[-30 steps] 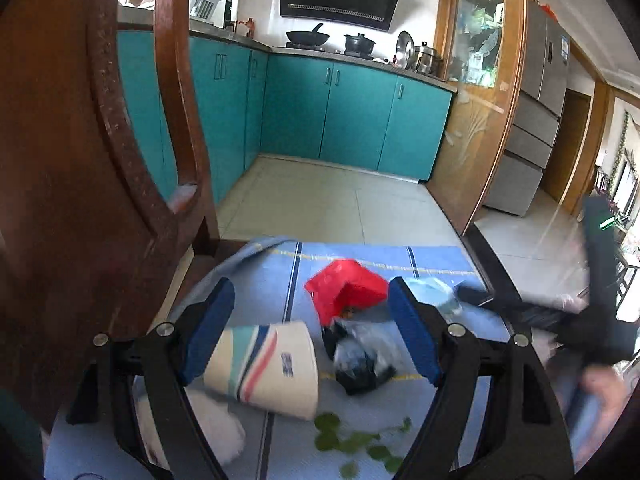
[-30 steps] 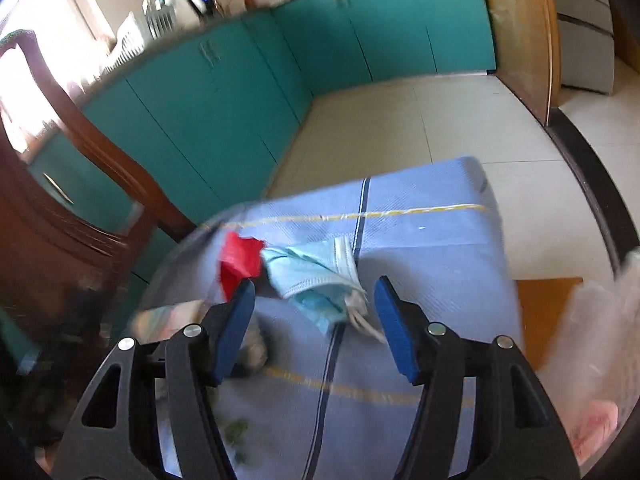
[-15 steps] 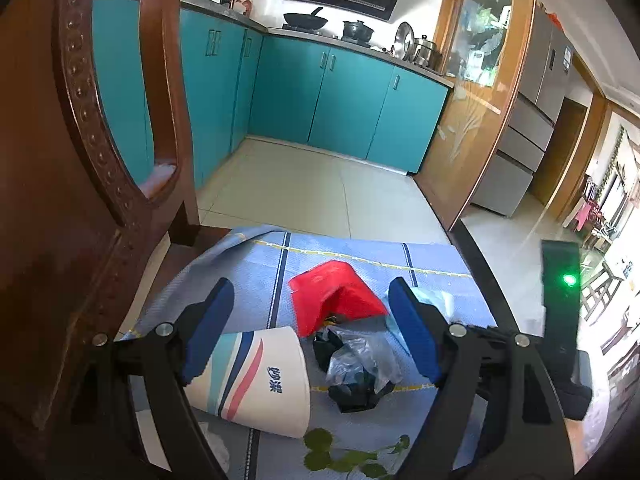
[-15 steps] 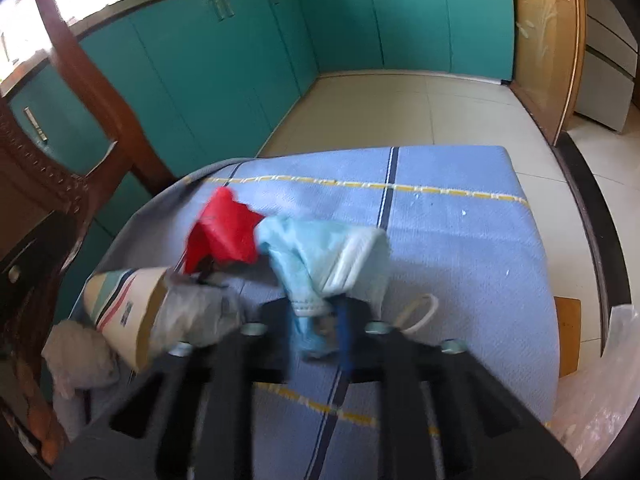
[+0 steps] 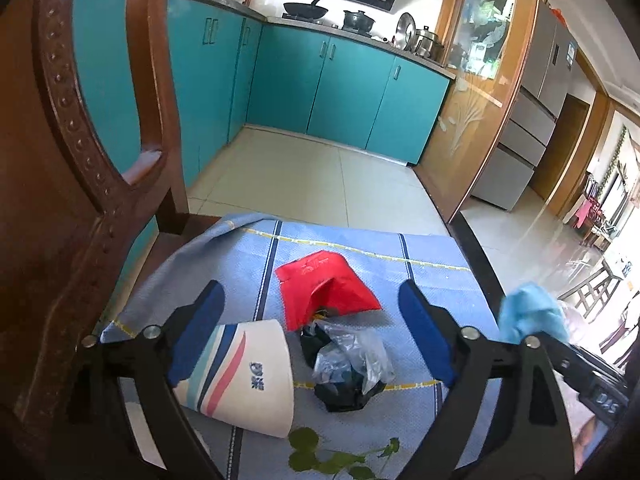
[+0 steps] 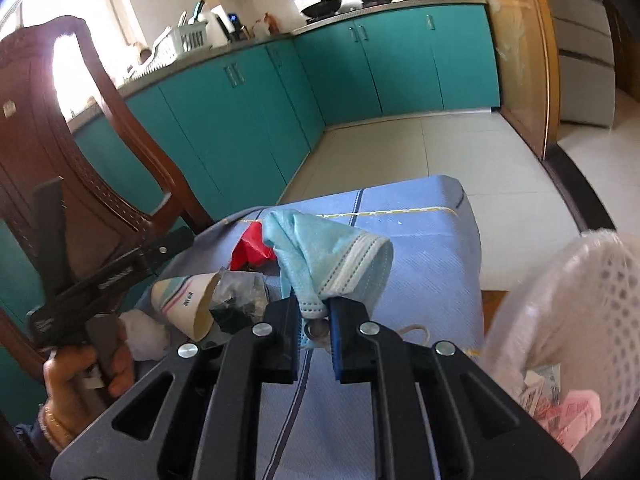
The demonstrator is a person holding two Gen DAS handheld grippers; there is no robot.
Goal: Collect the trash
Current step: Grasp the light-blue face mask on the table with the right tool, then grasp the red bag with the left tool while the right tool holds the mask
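**A:** Trash is what I have in front of me. How many pieces do you count on the table (image 5: 432,280)?

**B:** On the blue cloth I count one paper cup (image 5: 244,376) lying on its side, one red packet (image 5: 324,284), one crumpled bundle of black and clear plastic (image 5: 344,368), one leafy green sprig (image 5: 332,456) at the near edge, and one white wad (image 6: 144,332) beside the cup. The sixth piece is off the cloth: one pale blue face mask (image 6: 320,252).

**A:** Where is the mask?

**B:** In my right gripper (image 6: 314,312). Its jaws have just been closing and are now clenched on the mask's lower edge, and the mask hangs lifted above the cloth. One ear loop (image 6: 416,330) trails below it.

**A:** And my left gripper (image 5: 312,336)?

**B:** Its jaws have just been opening and stand wide, grasping nothing. The cup lies by the left jaw; the plastic bundle and the red packet sit between the two, untouched.

**A:** What does each view give that the other lacks?

**B:** Only the right wrist view shows the white mesh basket (image 6: 560,300) with a clear liner at the right, scraps already in it, and my left hand (image 6: 88,364) around the other tool's handle. Only the left wrist view shows the sprig. There the mask is a blue lump at the right edge.
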